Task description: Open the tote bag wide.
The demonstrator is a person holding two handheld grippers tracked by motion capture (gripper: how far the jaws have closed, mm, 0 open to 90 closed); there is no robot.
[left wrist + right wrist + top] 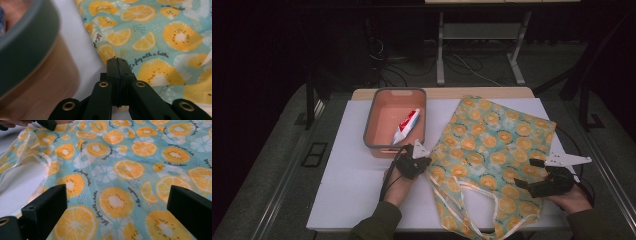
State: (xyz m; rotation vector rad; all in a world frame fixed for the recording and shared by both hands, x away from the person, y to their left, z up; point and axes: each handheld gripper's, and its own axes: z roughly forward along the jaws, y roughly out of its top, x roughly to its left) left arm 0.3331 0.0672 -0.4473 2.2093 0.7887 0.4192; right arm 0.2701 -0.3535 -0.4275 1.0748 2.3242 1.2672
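Left gripper (424, 161) clamps bag (492, 150) edge beside bin (371, 122); right gripper (532, 184) gapes over bag. Toothpaste (406, 126) unpacked.

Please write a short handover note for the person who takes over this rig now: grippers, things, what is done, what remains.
Left gripper: fingers shut at the left edge of the orange-print bag; whether fabric is pinched, I cannot tell.
Right gripper: open, fingers apart over the bag's right side.
Bag lies flat on the table, handles toward the person.
Toothpaste tube lies in the pink bin.
Done: nothing packed yet.
Left, probably: open the bag, put the tube in.
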